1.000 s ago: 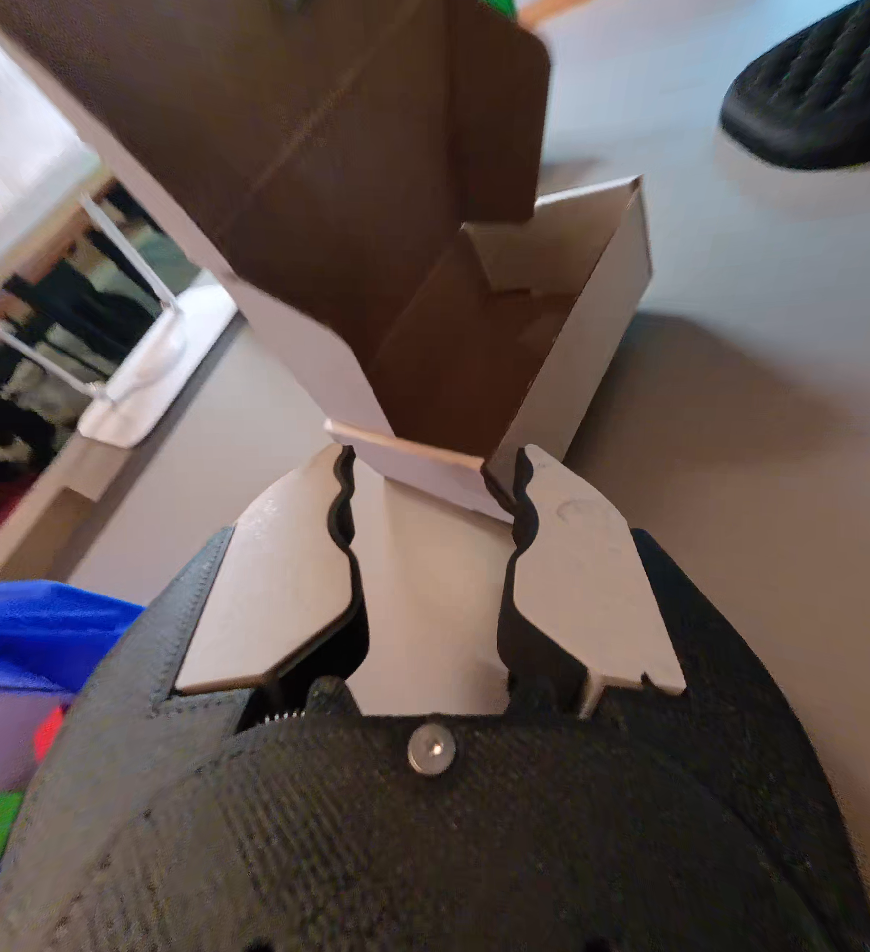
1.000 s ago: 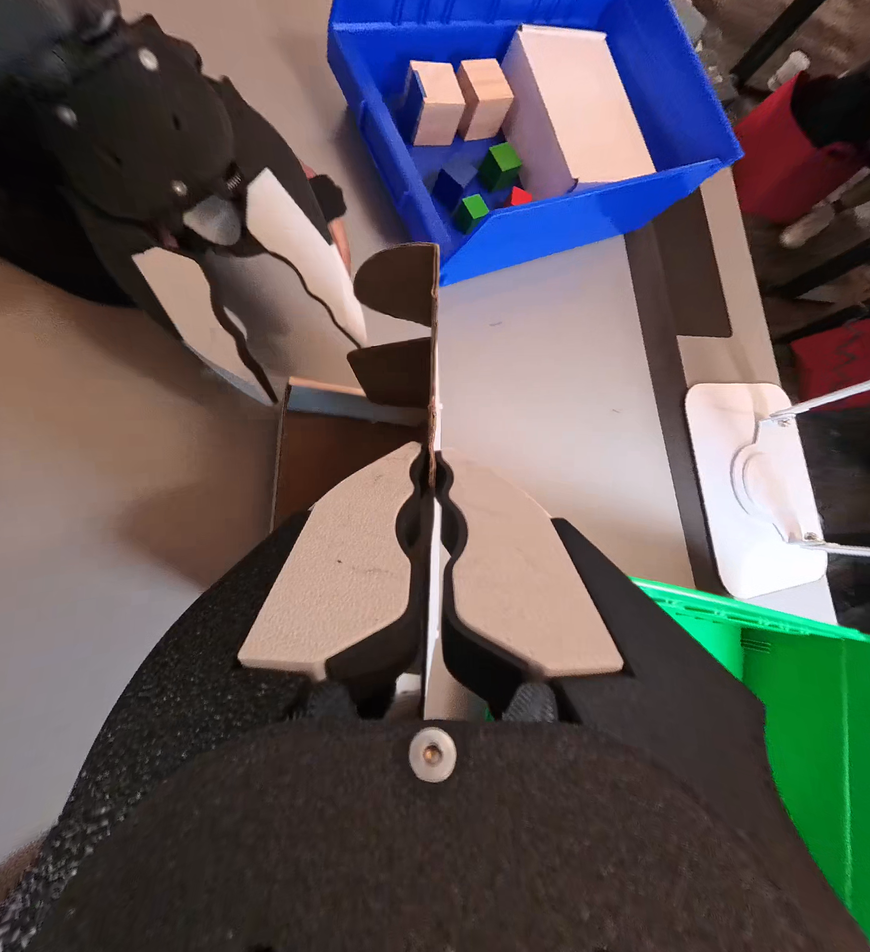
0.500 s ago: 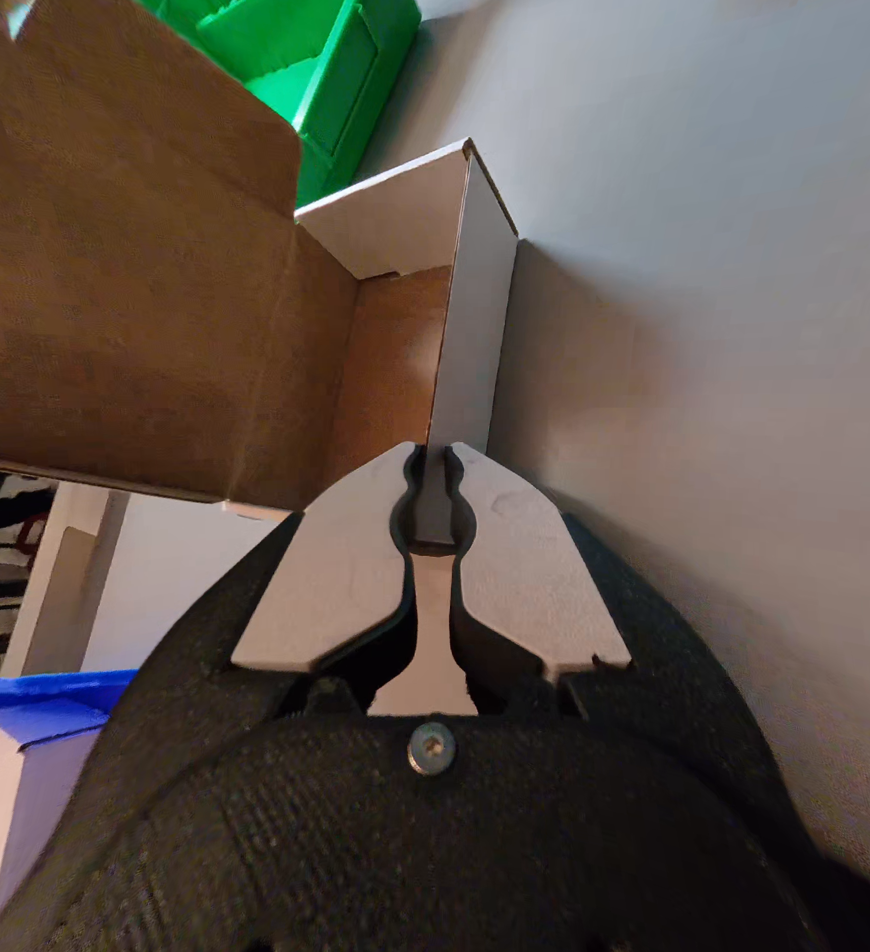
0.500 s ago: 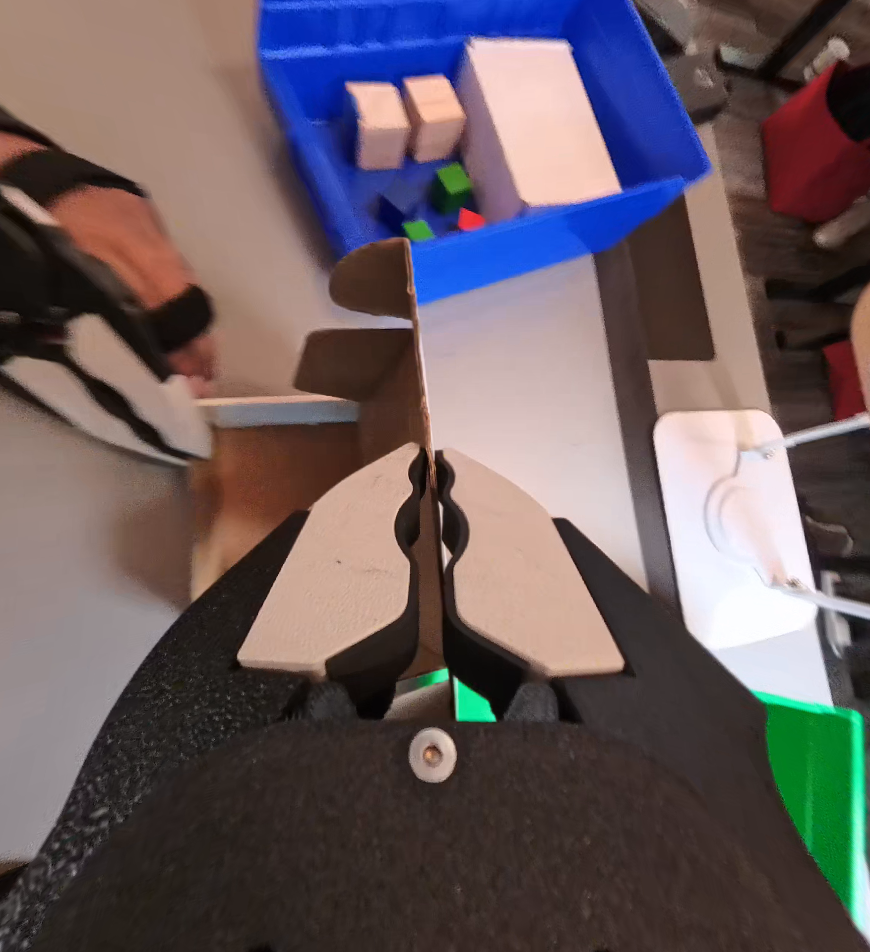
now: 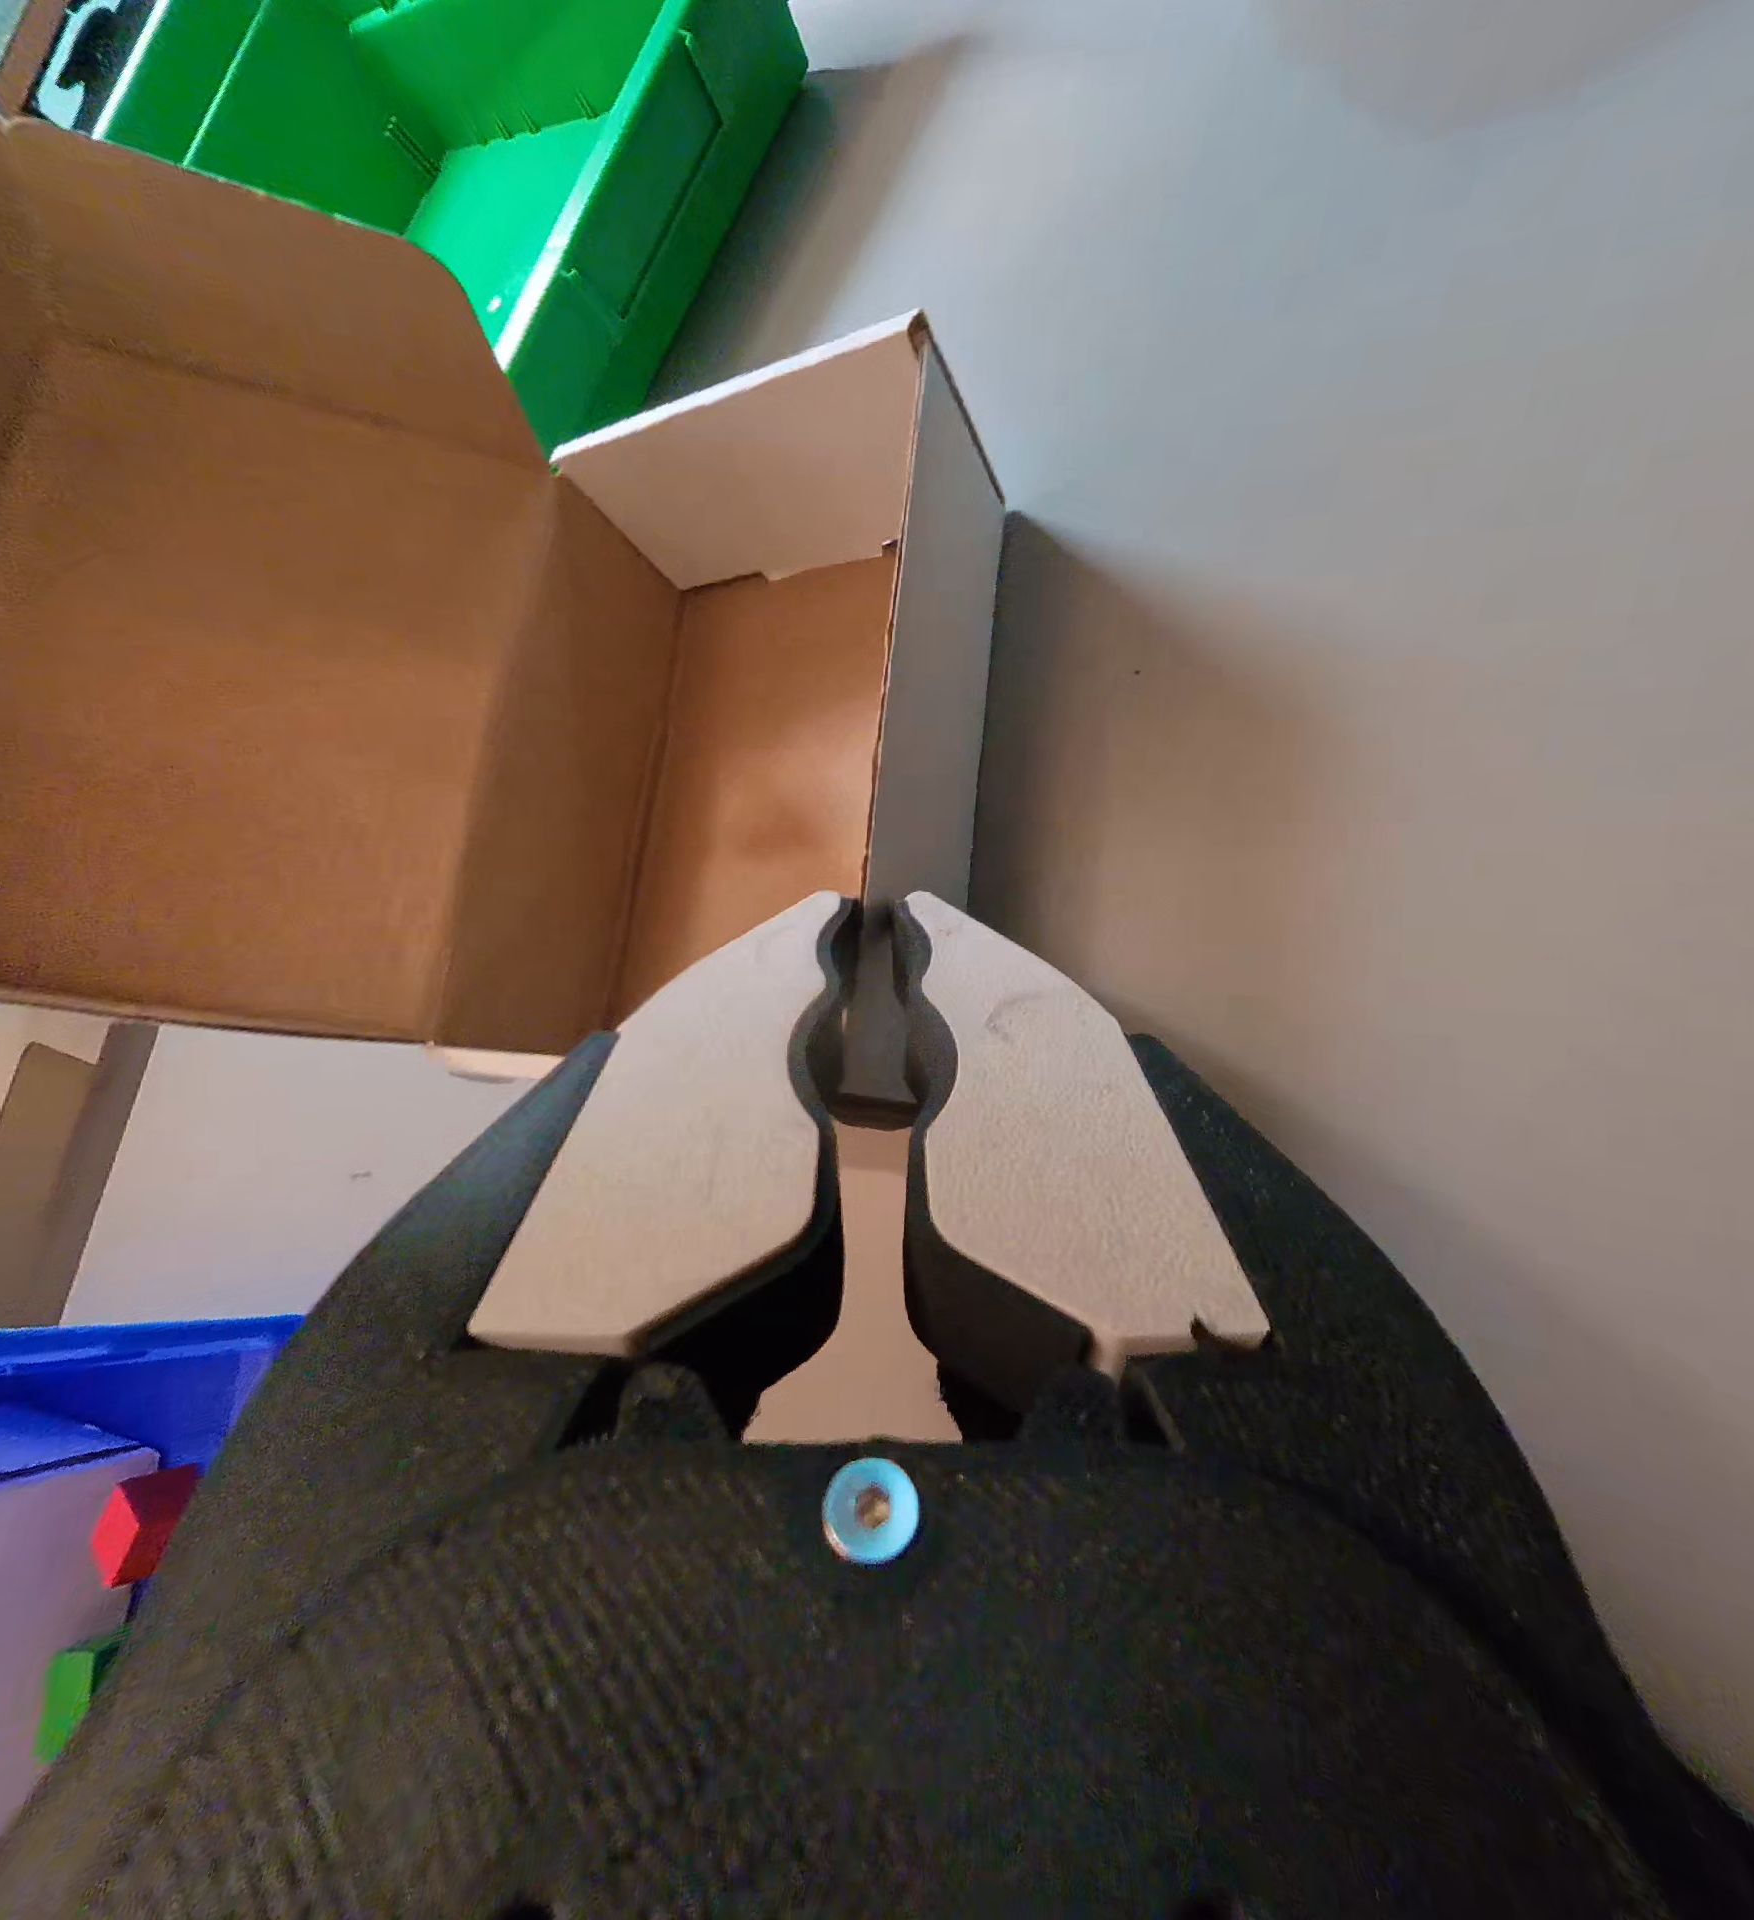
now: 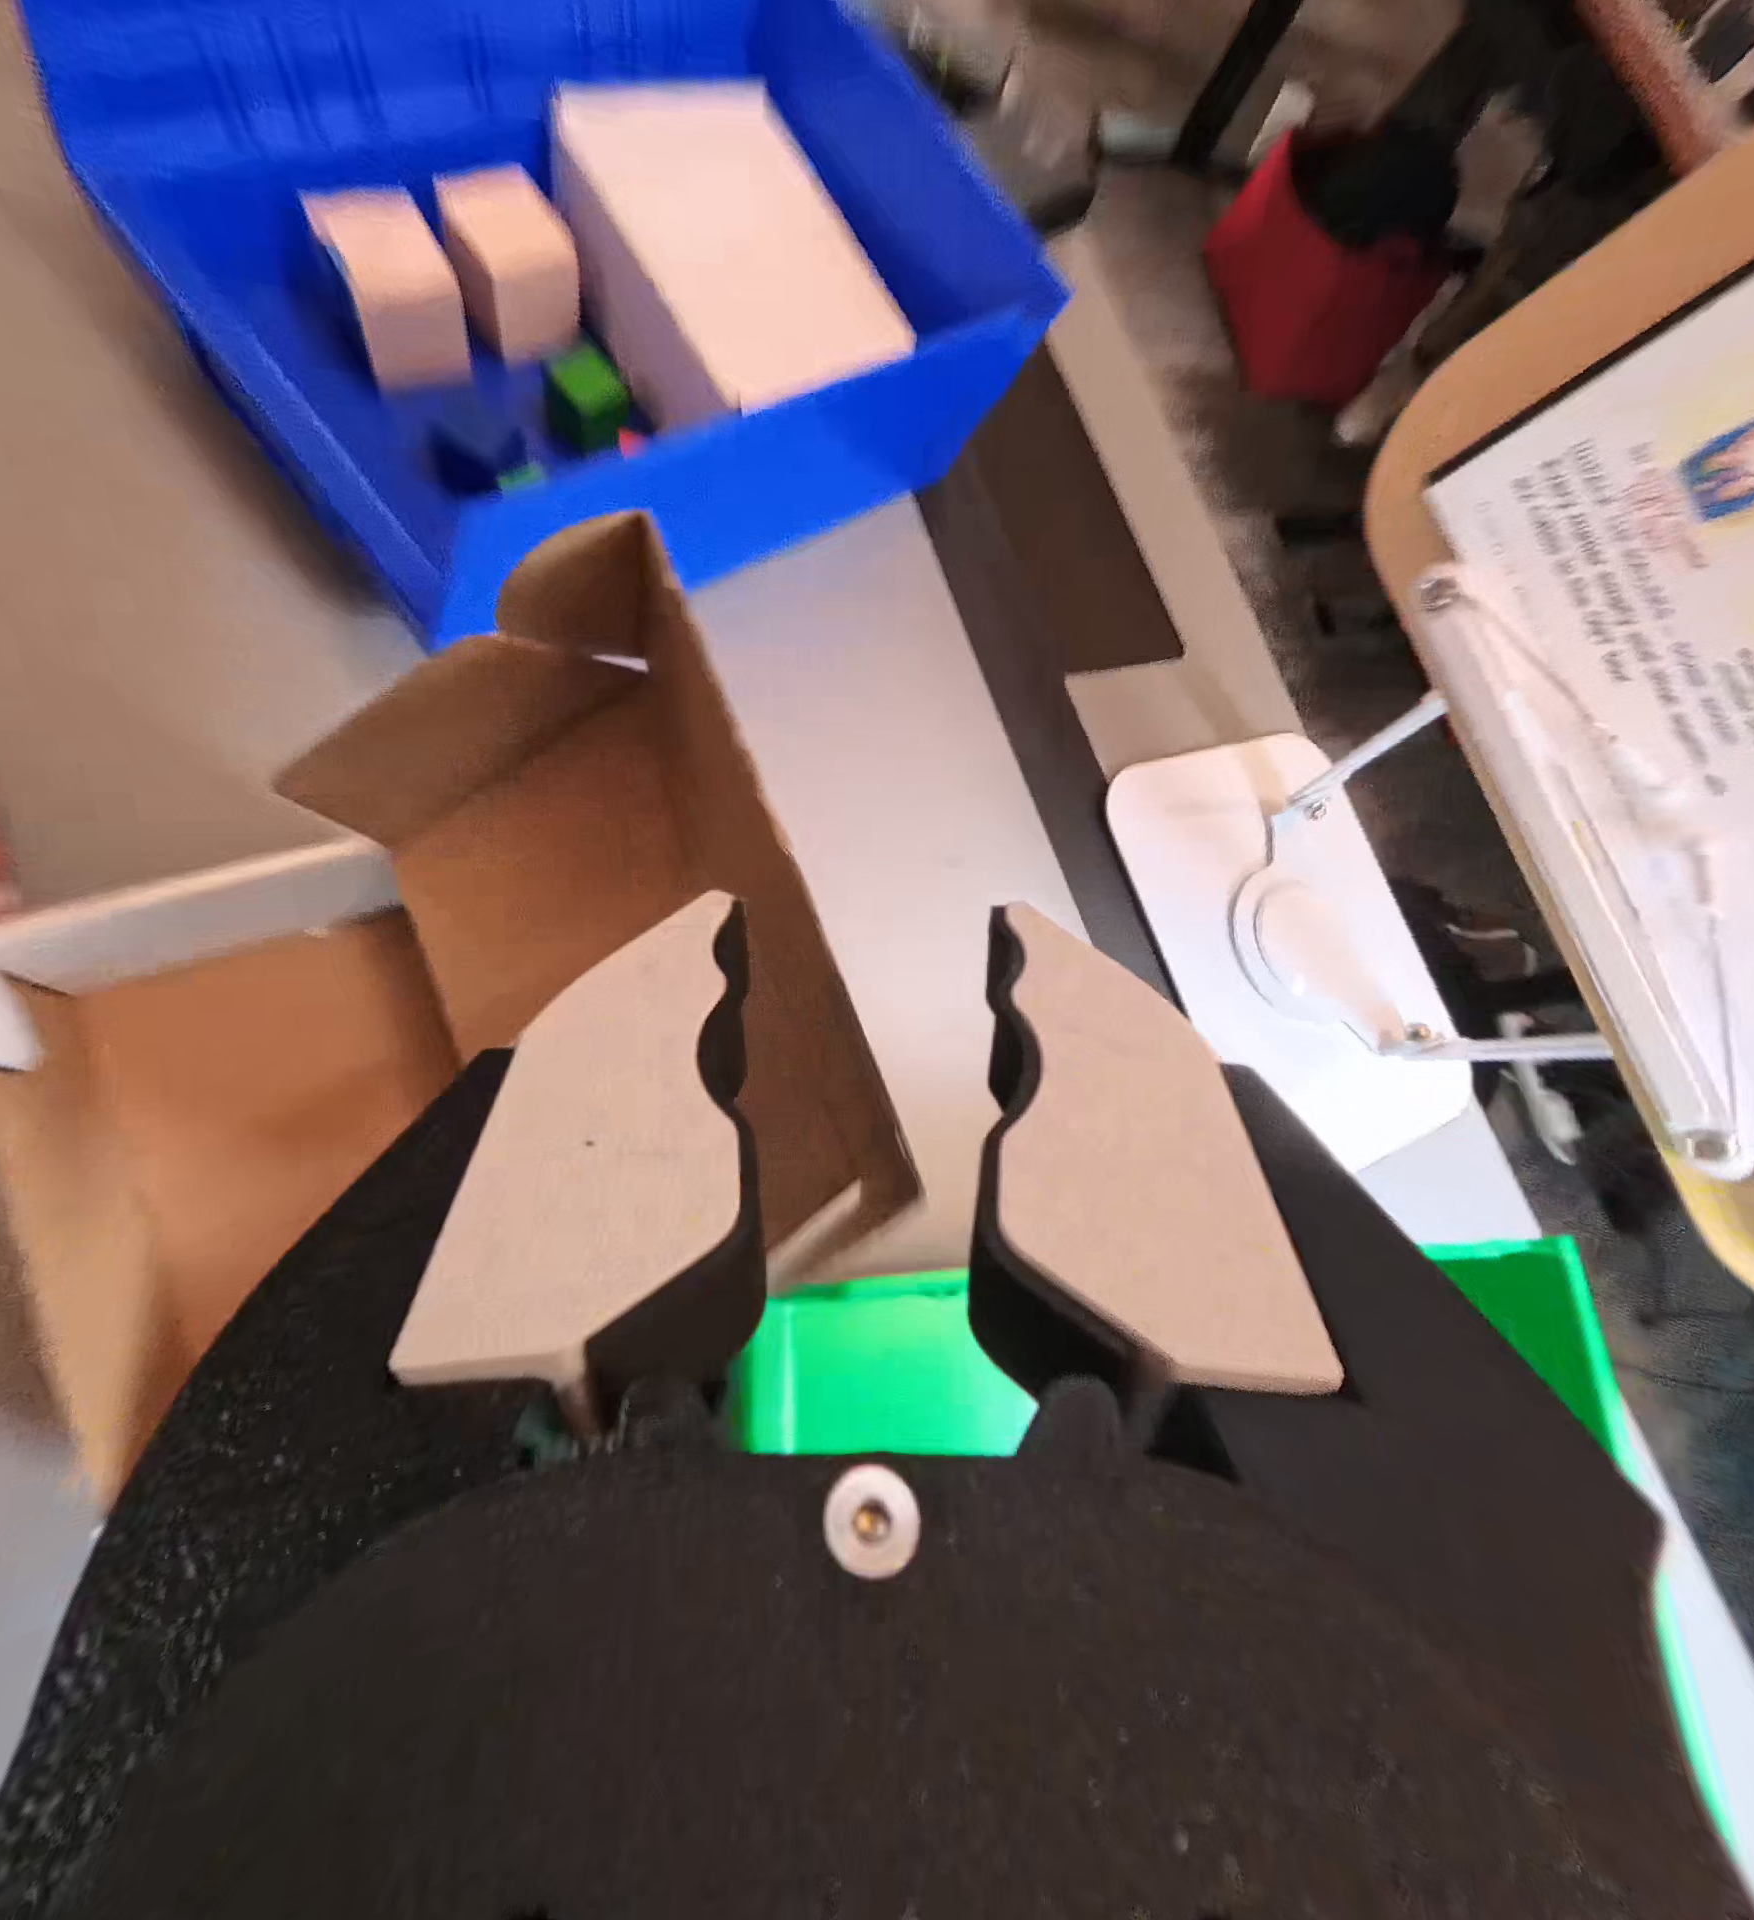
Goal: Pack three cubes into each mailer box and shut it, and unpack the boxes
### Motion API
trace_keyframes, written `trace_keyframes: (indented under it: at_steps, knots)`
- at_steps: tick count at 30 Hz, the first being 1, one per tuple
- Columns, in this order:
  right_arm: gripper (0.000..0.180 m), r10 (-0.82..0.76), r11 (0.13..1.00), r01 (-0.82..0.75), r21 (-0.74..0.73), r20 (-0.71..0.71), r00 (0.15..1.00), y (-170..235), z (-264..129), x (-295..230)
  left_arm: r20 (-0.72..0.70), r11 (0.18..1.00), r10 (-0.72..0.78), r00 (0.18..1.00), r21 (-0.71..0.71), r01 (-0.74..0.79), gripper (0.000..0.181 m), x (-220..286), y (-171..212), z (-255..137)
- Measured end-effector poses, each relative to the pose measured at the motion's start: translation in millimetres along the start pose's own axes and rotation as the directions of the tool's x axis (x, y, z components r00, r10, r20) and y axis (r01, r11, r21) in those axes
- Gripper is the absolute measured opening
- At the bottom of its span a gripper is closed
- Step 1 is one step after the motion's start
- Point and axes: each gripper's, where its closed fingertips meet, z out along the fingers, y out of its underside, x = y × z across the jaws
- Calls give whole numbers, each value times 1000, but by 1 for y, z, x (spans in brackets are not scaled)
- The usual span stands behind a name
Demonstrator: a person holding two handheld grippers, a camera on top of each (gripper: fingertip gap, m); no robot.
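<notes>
Left gripper (image 5: 878,914): jaws pinching the thin front wall of the mailer box (image 5: 930,665), wall edge-on and running straight ahead from the tips.
Right gripper (image 6: 865,961): jaws spread, gripping nothing; brown lid flap (image 6: 644,831) passes between and ahead of them, contact with the left finger not resolvable.
Box location: open on the counter (image 5: 1372,623), interior looks empty; lid raised left of the left jaws.
Handling estimate: light corrugated card, stiff along folds, walls flex and crease under a hard pinch; likely slides on the smooth counter unless pinned.
Hold points: single wall edge or lid edge, near a corner fold for stiffness.
Left view only: box floor, far white wall, green bin (image 5: 499,177) beyond.
Right view only: blue bin (image 6: 707,488) ahead of the jaws with closed white boxes and coloured cubes (image 6: 587,395); heavy blur.
</notes>
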Motion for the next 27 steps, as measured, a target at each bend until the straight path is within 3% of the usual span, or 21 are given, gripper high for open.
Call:
trace_keyframes:
  at_steps: [3, 6, 9, 11, 12, 27]
  knots:
    - [41, 87, 994, -85, 65, -17, 996, 21, -44, 6, -6, 1000, -9, 1000, 3, 9, 5, 1, -1, -1]
    - [47, 76, 972, -77, -222, -14, 997, 108, -49, -4, -12, 1000, -11, 1000, 4, 11, 5, 1, -1, 0]
    - [56, -12, 852, 16, -524, 11, 1000, 193, -29, -29, -21, 1000, -22, 1000, 11, 23, 5, 1, -1, 0]
    - [44, -63, 777, 32, -629, -27, 998, 226, -18, -32, -22, 1000, -27, 999, 16, 27, 5, 1, -1, 0]
    - [29, -66, 764, 25, -645, -39, 997, 235, -14, -33, -22, 999, -31, 999, 16, 32, 5, 1, -1, -1]
    - [28, -65, 759, -35, -650, -130, 989, 295, -66, 3, 5, 998, -54, 999, 41, 54, 5, -7, 0, 4]
